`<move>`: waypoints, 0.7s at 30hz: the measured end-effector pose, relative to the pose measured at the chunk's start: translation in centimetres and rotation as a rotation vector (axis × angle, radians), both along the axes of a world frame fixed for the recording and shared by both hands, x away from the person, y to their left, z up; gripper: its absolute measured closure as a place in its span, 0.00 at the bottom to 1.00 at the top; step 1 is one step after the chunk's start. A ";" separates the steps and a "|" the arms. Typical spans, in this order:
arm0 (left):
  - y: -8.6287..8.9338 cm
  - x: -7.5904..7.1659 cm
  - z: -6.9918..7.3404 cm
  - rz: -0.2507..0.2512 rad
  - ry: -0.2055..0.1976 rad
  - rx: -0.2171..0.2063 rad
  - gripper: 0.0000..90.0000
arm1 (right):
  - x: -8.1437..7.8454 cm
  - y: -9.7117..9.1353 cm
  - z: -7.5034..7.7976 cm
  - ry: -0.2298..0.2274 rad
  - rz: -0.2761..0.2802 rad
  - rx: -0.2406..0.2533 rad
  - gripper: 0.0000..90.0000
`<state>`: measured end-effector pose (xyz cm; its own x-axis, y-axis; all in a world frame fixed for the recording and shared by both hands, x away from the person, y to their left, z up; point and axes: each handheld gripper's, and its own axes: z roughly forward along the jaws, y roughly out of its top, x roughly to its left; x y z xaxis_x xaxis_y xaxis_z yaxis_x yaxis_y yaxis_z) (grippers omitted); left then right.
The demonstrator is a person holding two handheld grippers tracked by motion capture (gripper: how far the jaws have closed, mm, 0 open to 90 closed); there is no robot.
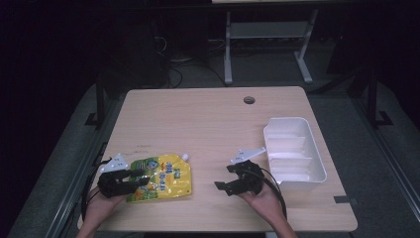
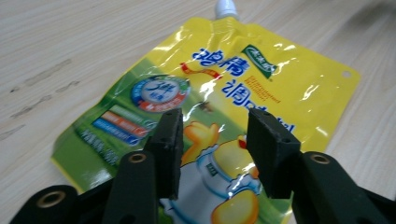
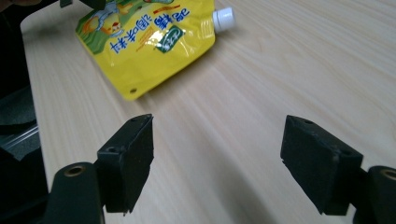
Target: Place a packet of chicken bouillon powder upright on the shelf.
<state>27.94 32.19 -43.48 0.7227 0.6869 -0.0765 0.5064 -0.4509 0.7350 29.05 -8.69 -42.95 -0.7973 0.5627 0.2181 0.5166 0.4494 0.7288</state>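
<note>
A yellow spouted pouch point(image 1: 166, 176) with a white cap point(image 1: 185, 156) lies flat on the wooden table point(image 1: 208, 124) at the front left. My left gripper point(image 1: 133, 179) reaches over its left part from the left. In the left gripper view the pouch point(image 2: 243, 79) lies under and between the jaws of the left gripper point(image 2: 212, 140), which stand partly apart with no pad pressing on it. My right gripper point(image 1: 224, 177) is at the front middle, open wide over bare wood point(image 3: 217, 154). From there the pouch point(image 3: 149, 37) and its cap point(image 3: 223, 18) lie farther off.
A white divided tray point(image 1: 317, 163) stands at the right of the table, just beyond the right hand. A round cable hole point(image 1: 249, 100) sits near the far edge. Dark floor and a metal table frame point(image 1: 267, 44) lie behind.
</note>
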 end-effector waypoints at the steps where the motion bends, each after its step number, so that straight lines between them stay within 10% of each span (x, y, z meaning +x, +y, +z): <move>1: 0.2 0.0 0.0 0.007 0.002 -0.002 0.65 | 0.3 0.5 0.1 0.000 0.001 -0.003 0.29; 21: 1.8 1.0 -0.9 0.063 0.051 0.009 0.81 | 6.0 8.7 -0.9 0.135 0.024 -0.039 0.40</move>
<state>28.92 34.01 -44.42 0.6736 0.7315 -0.1058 0.5704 -0.4234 0.7039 35.08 0.00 -43.84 -0.7751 0.5544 0.3030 0.5980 0.4892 0.6349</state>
